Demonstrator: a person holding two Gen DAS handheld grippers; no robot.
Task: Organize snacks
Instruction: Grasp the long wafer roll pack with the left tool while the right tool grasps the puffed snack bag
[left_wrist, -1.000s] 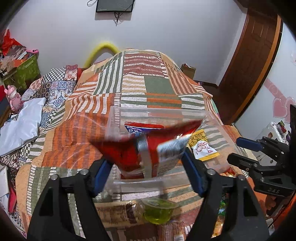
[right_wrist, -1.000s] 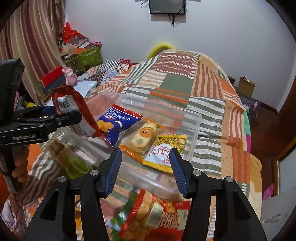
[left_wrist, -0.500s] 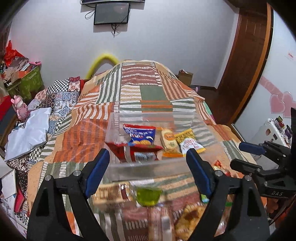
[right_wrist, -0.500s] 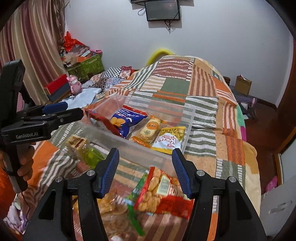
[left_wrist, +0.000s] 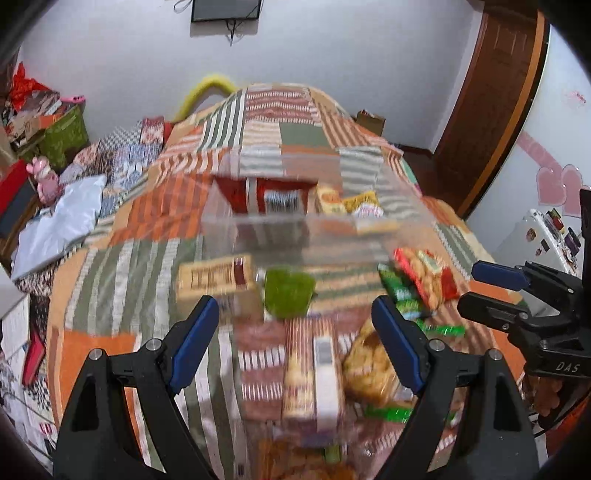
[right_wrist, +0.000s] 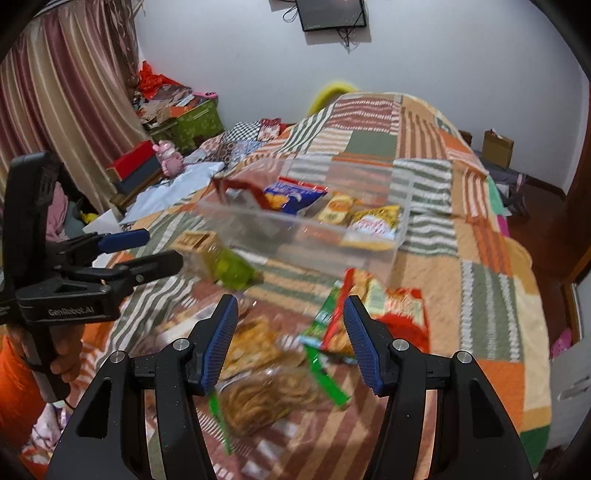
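A clear plastic bin sits on the patchwork bed and holds several snack packs, among them a red pack at its left end and a blue one. My left gripper hovers open and empty over loose snacks in front of the bin: a green jelly cup, a brown box and a long biscuit pack. My right gripper is open and empty above a crisps bag and a red cookie pack.
The bedspread falls away at its right edge toward a wooden door. Left of the bed lie a white cloth, a pink toy and piled boxes. A hand holds the left gripper's handle.
The left gripper let go of the red pack, which now lies in the bin, and opened. Both grippers drew back from the bin toward the loose snacks in front.
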